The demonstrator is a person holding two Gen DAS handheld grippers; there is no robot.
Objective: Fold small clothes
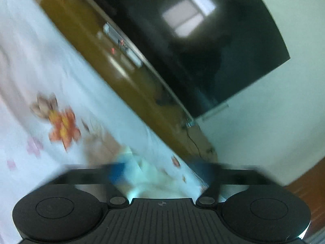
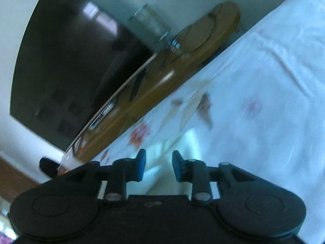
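Both views are tilted and blurred by motion. In the left wrist view my left gripper (image 1: 157,169) is open wide, its blue pads (image 1: 116,171) far apart, over a pale mint-white garment (image 1: 142,174) lying on a white floral bedsheet (image 1: 40,81). In the right wrist view my right gripper (image 2: 158,165) is open with a moderate gap between its blue pads (image 2: 141,165), just above the same pale garment (image 2: 172,152) on the sheet (image 2: 264,101). Neither gripper holds cloth.
Beyond the bed edge stands a brown wooden TV cabinet (image 1: 130,81) with a dark television (image 1: 203,40) against a white wall. The cabinet (image 2: 162,81), the television (image 2: 71,71) and a clear glass jar (image 2: 150,24) show in the right view. Wooden floor (image 1: 304,191) lies below.
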